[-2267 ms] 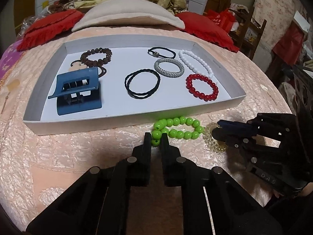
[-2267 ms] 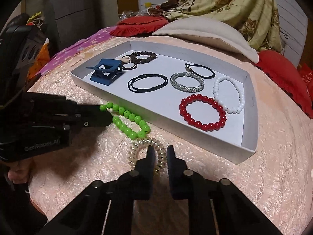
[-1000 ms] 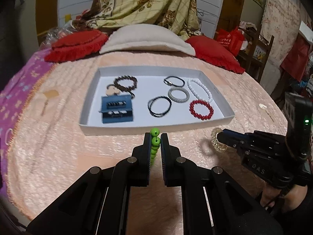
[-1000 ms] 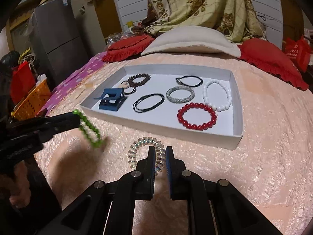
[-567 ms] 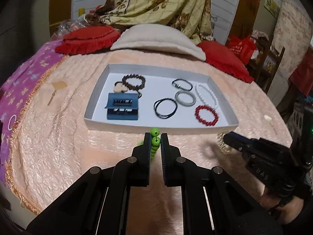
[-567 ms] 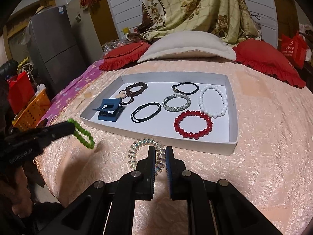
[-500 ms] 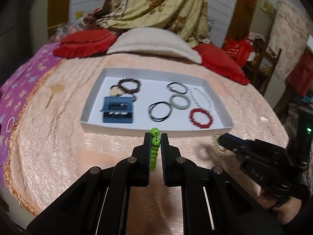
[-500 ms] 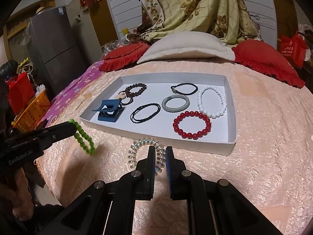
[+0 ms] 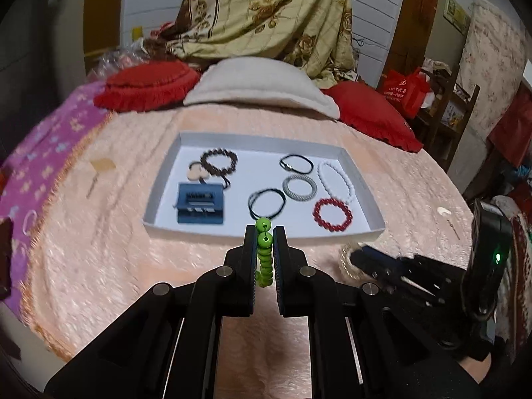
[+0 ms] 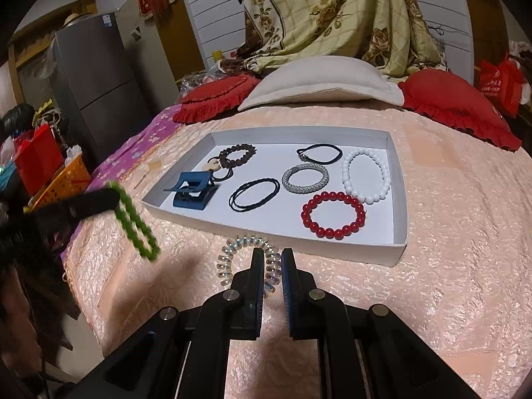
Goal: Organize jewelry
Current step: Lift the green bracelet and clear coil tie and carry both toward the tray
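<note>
My left gripper (image 9: 265,232) is shut on a green bead bracelet (image 9: 265,253) and holds it in the air in front of the white tray (image 9: 266,231). In the right wrist view the bracelet (image 10: 134,223) hangs blurred from the left gripper (image 10: 109,196). My right gripper (image 10: 273,256) is shut on a clear iridescent spiral hair tie (image 10: 232,252), lifted just before the tray's (image 10: 299,254) near wall. The tray holds a red bead bracelet (image 10: 333,214), a white bead bracelet (image 10: 365,174), a silver mesh bangle (image 10: 305,173), black hair ties (image 10: 255,195), a brown bead bracelet (image 10: 237,155) and a blue claw clip (image 10: 193,191).
The tray lies on a peach quilted bedspread (image 10: 459,226). A beige pillow (image 10: 319,79) and red cushions (image 10: 455,106) lie behind it. An orange basket (image 10: 63,183) and a grey fridge (image 10: 96,83) stand at the left beside the bed.
Both grippers have lifted their items off the bedspread and pulled back from the tray. In the last half second the green bracelet swings and the left gripper drifts closer to the tray.
</note>
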`<state>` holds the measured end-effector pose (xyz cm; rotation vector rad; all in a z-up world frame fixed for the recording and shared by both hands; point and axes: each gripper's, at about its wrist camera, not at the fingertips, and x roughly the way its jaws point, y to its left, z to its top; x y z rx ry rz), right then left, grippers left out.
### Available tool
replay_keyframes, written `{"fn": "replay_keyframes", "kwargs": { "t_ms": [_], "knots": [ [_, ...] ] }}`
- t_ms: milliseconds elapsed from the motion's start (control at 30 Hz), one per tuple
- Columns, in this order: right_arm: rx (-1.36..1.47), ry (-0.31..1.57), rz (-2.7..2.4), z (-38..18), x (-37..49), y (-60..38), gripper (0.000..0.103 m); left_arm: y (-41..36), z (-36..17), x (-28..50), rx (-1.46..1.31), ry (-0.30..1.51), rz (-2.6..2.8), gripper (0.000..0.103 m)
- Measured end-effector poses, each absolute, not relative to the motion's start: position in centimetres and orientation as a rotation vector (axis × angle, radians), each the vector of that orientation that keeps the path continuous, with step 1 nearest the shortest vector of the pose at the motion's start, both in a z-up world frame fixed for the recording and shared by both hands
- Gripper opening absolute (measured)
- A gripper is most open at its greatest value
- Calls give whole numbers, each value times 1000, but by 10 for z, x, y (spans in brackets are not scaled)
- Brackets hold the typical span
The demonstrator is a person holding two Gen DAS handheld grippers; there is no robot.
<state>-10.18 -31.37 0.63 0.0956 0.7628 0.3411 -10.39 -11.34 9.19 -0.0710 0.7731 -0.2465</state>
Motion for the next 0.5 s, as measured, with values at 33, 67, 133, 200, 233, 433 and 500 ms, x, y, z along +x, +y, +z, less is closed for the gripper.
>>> {"fn": "replay_keyframes", "kwargs": {
  "t_ms": [33, 67, 133, 200, 233, 433, 500],
  "knots": [
    [94, 764, 341, 6, -104, -314, 9, -113, 92, -102, -59, 771, -243, 8],
    [88, 763, 340, 5, -105, -314, 9, -113, 92, -101, -56, 772, -241, 8],
    [70, 761, 326, 4, -106, -315, 9, -114, 91, -99, -46, 775, -241, 8],
    [83, 763, 319, 4, -106, -318, 9, -115, 89, -100, -30, 774, -241, 8],
    [94, 764, 314, 4, -105, -320, 9, -115, 88, -100, -27, 775, -243, 8],
    [86, 769, 325, 2, -102, -315, 9, -120, 69, -91, -30, 814, -250, 8],
    [89, 764, 322, 3, -104, -317, 9, -125, 59, -87, -33, 829, -253, 8]
  ]
}}
